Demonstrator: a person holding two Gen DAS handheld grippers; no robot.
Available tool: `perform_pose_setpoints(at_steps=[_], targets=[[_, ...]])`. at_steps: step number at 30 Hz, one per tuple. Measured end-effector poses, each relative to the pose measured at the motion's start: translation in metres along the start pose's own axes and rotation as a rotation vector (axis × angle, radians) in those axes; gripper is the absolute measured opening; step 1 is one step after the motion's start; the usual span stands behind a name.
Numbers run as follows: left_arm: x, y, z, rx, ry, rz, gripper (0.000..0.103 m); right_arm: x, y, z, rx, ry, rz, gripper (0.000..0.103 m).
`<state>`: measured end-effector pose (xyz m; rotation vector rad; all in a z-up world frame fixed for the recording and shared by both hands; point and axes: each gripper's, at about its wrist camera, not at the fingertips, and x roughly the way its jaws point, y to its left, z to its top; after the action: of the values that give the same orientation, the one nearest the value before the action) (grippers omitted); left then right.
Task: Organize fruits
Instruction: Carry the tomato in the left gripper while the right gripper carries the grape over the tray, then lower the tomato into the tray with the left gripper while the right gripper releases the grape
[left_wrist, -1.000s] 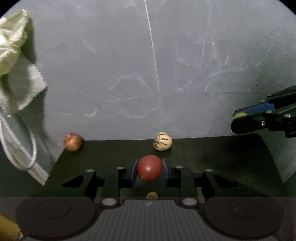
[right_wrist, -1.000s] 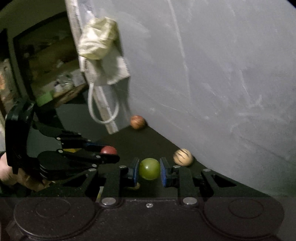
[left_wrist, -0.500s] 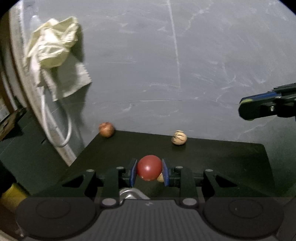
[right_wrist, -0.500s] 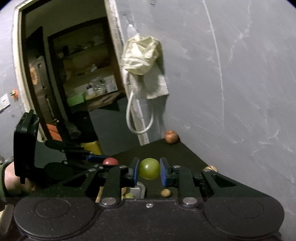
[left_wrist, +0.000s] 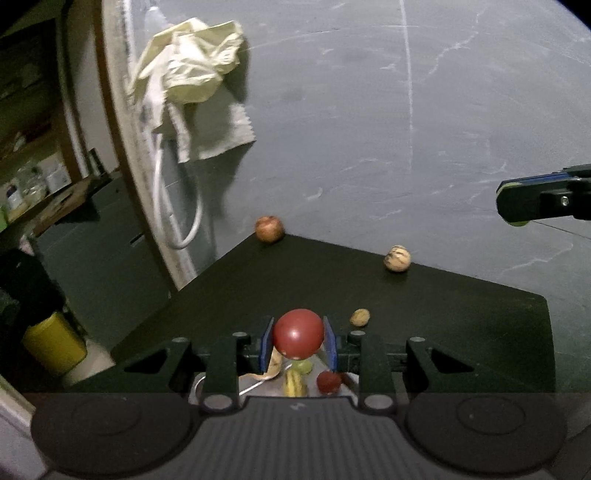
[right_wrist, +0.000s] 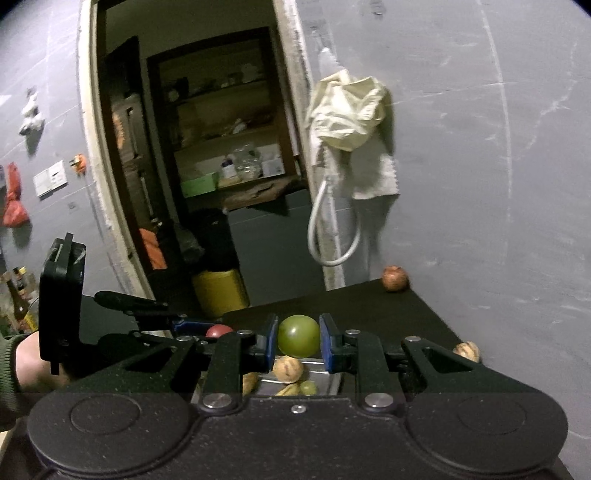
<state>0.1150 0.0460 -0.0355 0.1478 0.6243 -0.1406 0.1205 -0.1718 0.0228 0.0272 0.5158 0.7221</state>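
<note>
My left gripper (left_wrist: 297, 347) is shut on a round red fruit (left_wrist: 297, 334), held above a metal tray (left_wrist: 271, 386) with a yellow fruit (left_wrist: 293, 384), a small red one (left_wrist: 328, 381) and a green one. My right gripper (right_wrist: 298, 341) is shut on a round green fruit (right_wrist: 298, 335) over the same tray (right_wrist: 319, 380), where a walnut (right_wrist: 288, 367) and other small fruits lie. On the dark table (left_wrist: 424, 306) rest a reddish-brown fruit (left_wrist: 269, 229) in the far corner, a striped pale fruit (left_wrist: 397, 258) by the wall, and a walnut (left_wrist: 360, 317). The right gripper's tip (left_wrist: 535, 199) shows at the right edge.
A cream cloth bag (left_wrist: 188, 77) and a white cord loop (left_wrist: 177, 206) hang on the grey wall by a doorway. A yellow canister (left_wrist: 53, 343) stands on the floor left of the table. A person's hand (right_wrist: 27, 358) holds the left gripper (right_wrist: 199, 328).
Both grippers have pulled back from the wall and risen with their fruits. The tray with small fruits has come into view beneath them. Both views have swung left toward the doorway.
</note>
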Motion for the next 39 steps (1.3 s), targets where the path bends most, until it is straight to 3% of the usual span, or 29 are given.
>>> perform_pose_setpoints(at_steps=[11,18,29,39], targets=[[-0.023,0.024,-0.031,-0.103,0.013,0.039,0.031,0.013,0.027,-0.01,-0.035,0.049,0.058,0.025],[-0.022,0.032,-0.067,-0.172,0.069,0.028,0.031,0.037,0.04,-0.028,-0.049,0.118,0.073,0.025],[0.025,0.026,-0.128,-0.209,0.219,0.0,0.031,0.11,0.043,-0.074,-0.103,0.307,0.049,0.025],[0.063,0.038,-0.152,-0.243,0.264,0.017,0.031,0.183,0.04,-0.11,-0.162,0.455,0.027,0.025]])
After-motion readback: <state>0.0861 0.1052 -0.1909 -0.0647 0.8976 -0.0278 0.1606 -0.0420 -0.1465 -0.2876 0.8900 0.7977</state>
